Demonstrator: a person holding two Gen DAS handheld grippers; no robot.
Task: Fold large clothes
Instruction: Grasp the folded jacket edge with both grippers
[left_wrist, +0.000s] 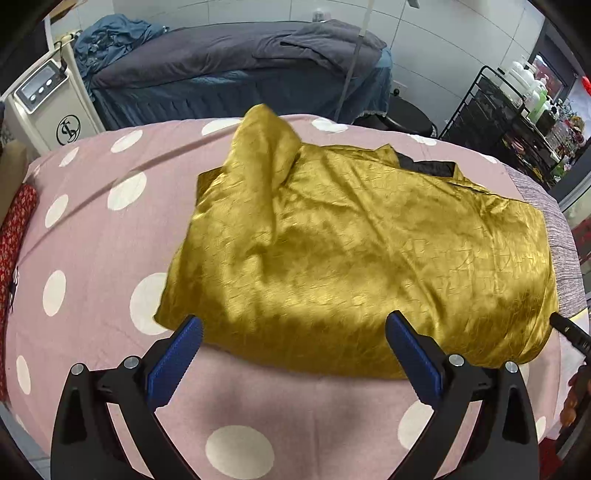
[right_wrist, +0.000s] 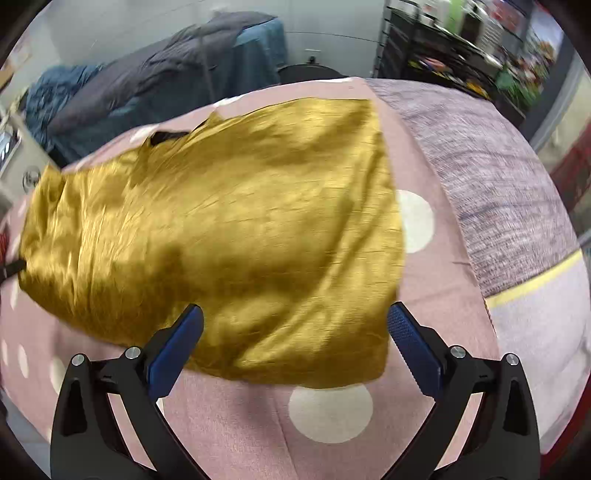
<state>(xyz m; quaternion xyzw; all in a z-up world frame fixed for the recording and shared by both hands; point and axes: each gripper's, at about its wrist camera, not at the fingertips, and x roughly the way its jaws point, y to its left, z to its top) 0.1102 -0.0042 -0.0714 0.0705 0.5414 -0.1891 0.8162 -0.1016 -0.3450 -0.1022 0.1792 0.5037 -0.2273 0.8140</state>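
Gold garment lay spread on the polka-dot bed, both claws apart above its near edge

In the left wrist view the gold garment (left_wrist: 354, 251) covered the middle of the pink polka-dot bed (left_wrist: 88, 229), one bunched part raised toward 11 o'clock and a dark lining (left_wrist: 424, 164) showing at 1 o'clock; the left claw (left_wrist: 293, 326) stood with its blue pads wide apart, holding nothing, just over the hem at 6 o'clock. In the right wrist view, which was blurred, the right claw (right_wrist: 295, 317) was likewise spread and empty over the garment's near corner, with a grey blanket (right_wrist: 491, 177) at 2 o'clock. A dark-covered second bed (left_wrist: 236, 70) stood at 12 o'clock
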